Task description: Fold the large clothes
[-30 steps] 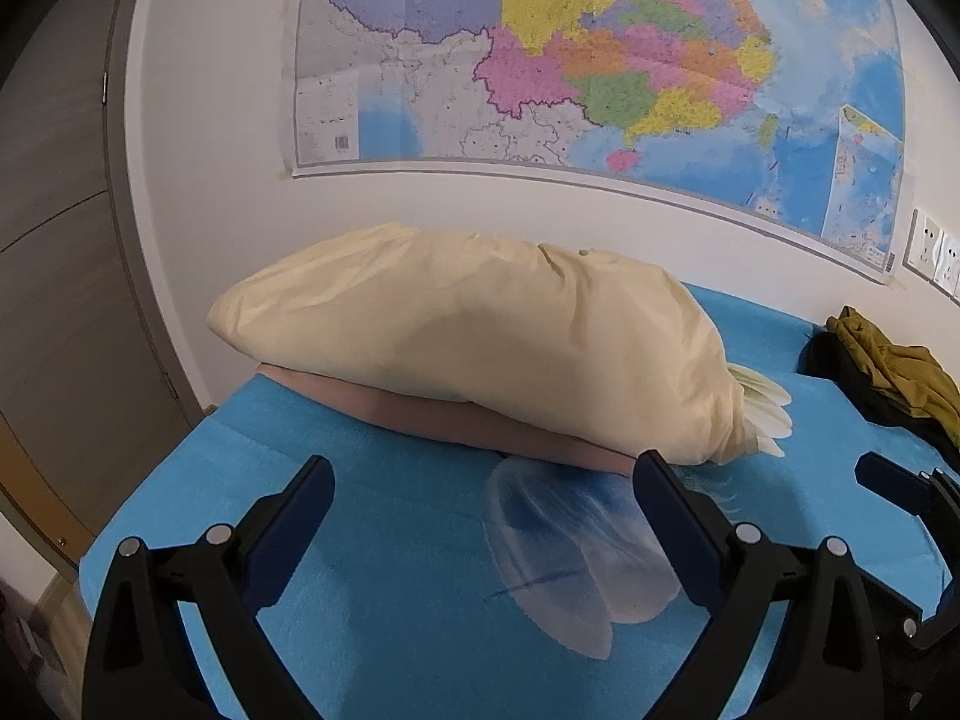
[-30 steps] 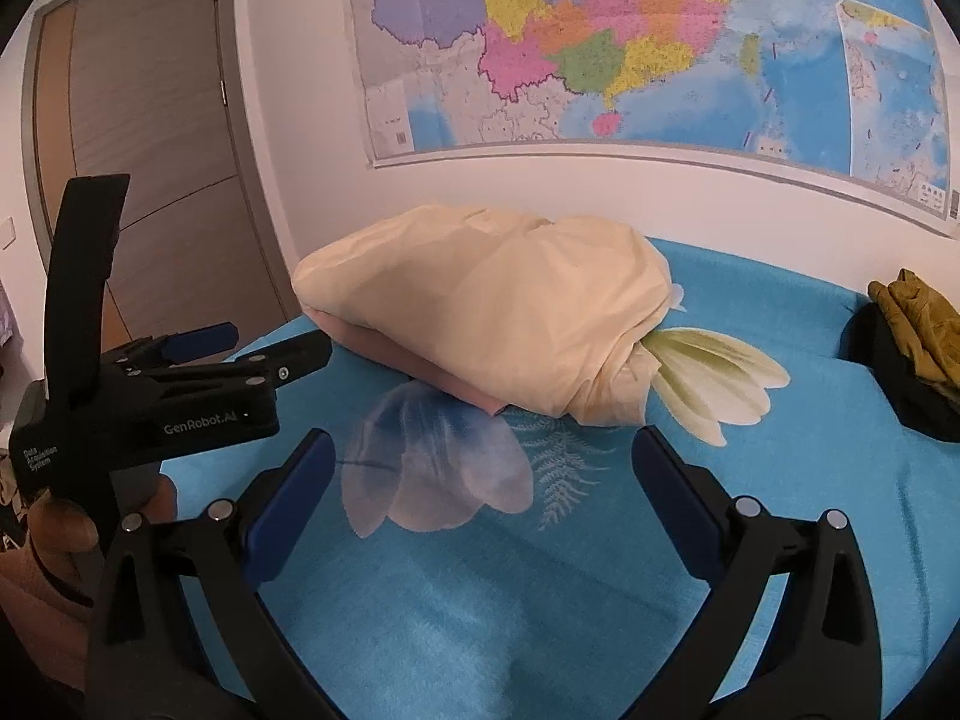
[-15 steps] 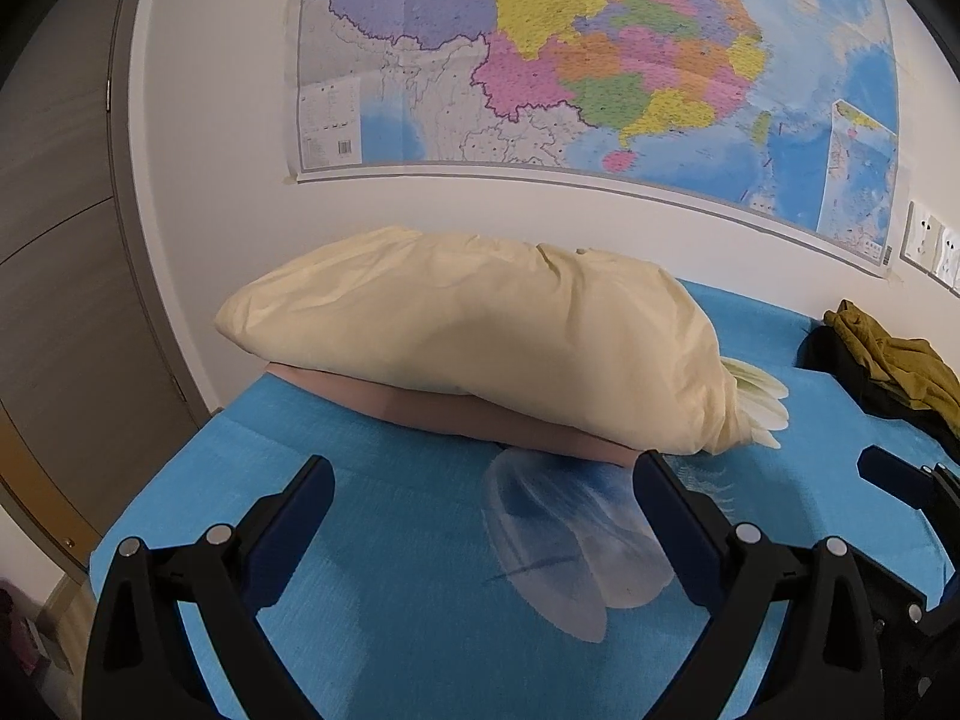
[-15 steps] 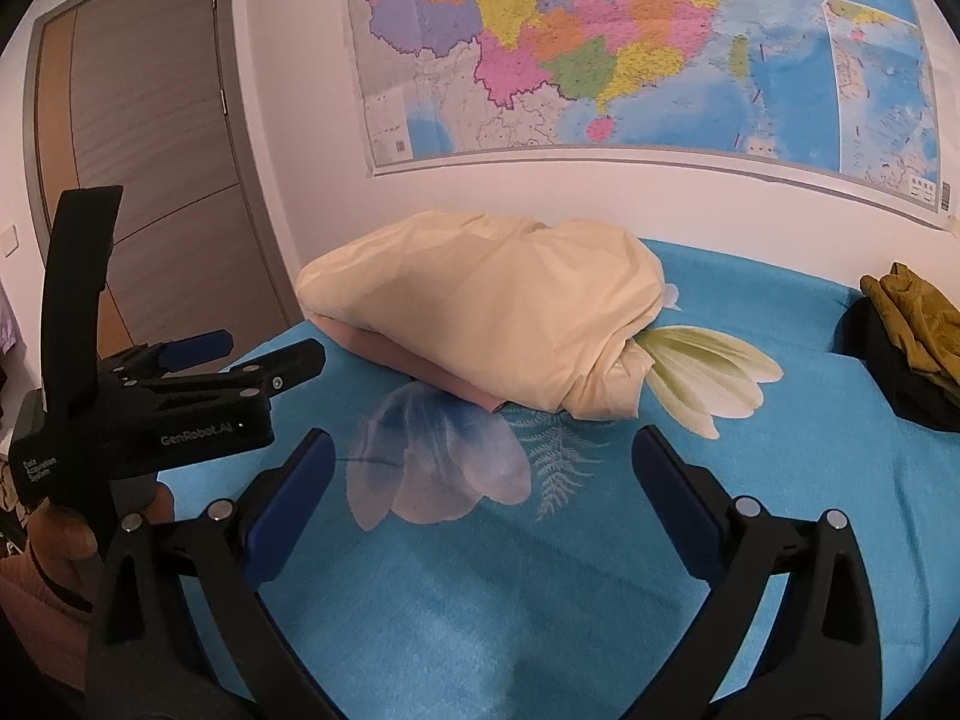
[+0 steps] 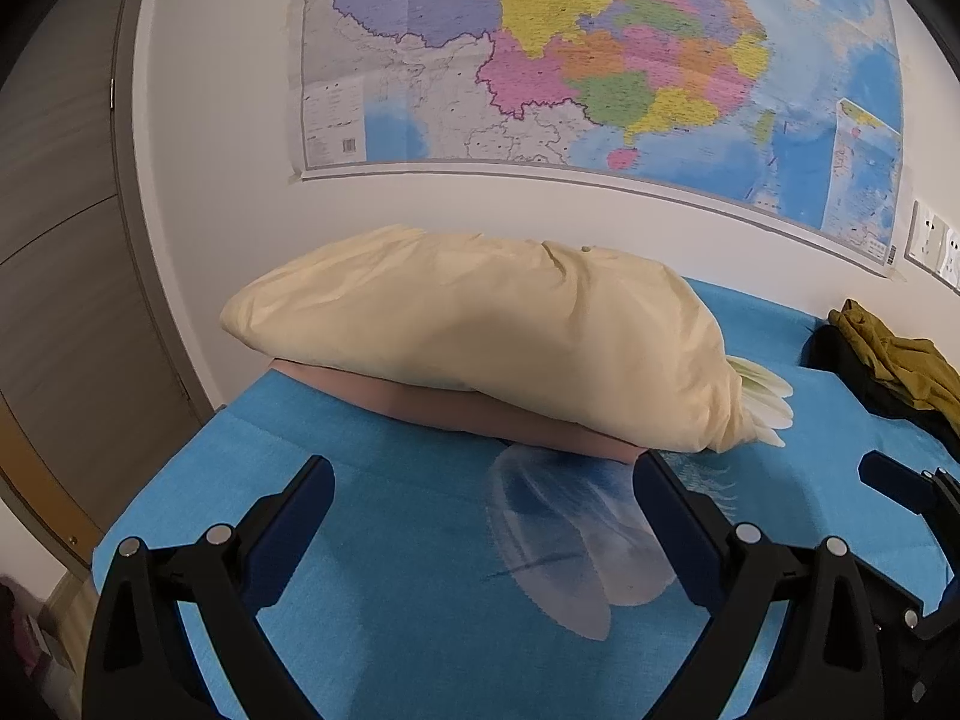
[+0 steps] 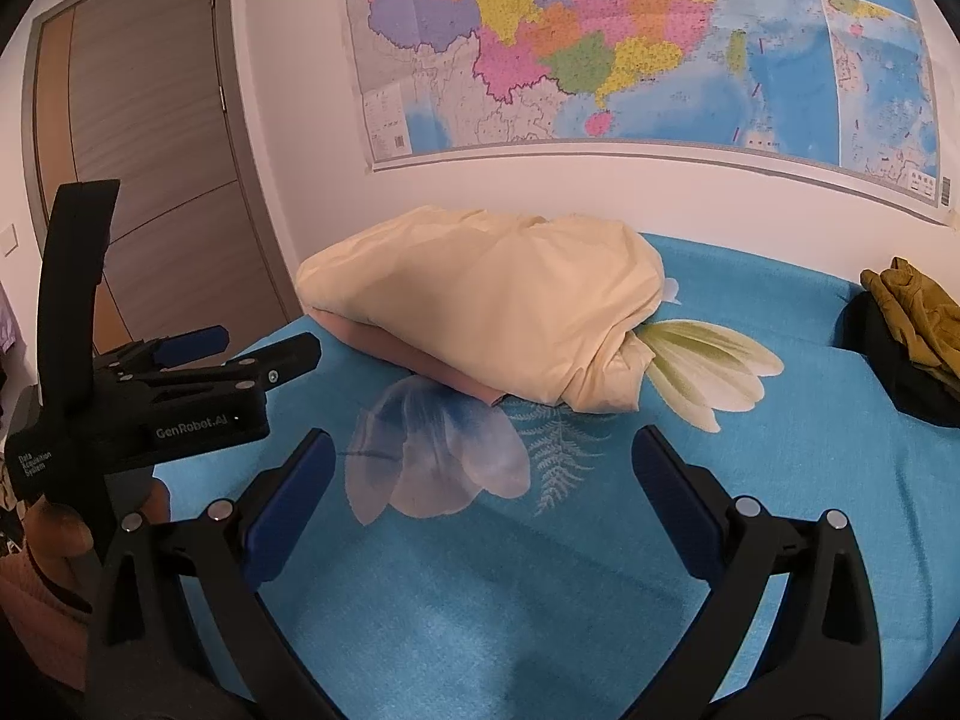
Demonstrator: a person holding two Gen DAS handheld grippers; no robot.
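An olive-green garment (image 5: 900, 354) lies crumpled on a black one (image 5: 840, 360) at the far right of the bed; it also shows in the right wrist view (image 6: 912, 312). My left gripper (image 5: 483, 480) is open and empty above the blue bedsheet (image 5: 390, 540). My right gripper (image 6: 483, 462) is open and empty over the same sheet (image 6: 480, 600). The left gripper also shows from the side in the right wrist view (image 6: 240, 354), held to the left of the right one. Both grippers are well short of the clothes.
A cream pillow (image 5: 480, 330) lies on a pink pillow (image 5: 510, 420) at the head of the bed, also seen in the right wrist view (image 6: 492, 306). A large map (image 5: 600, 60) hangs on the white wall. A wooden door (image 6: 150, 180) stands at the left.
Both views have shifted slightly, with the pillows sitting a little lower and farther away. Both grippers stay open and empty.
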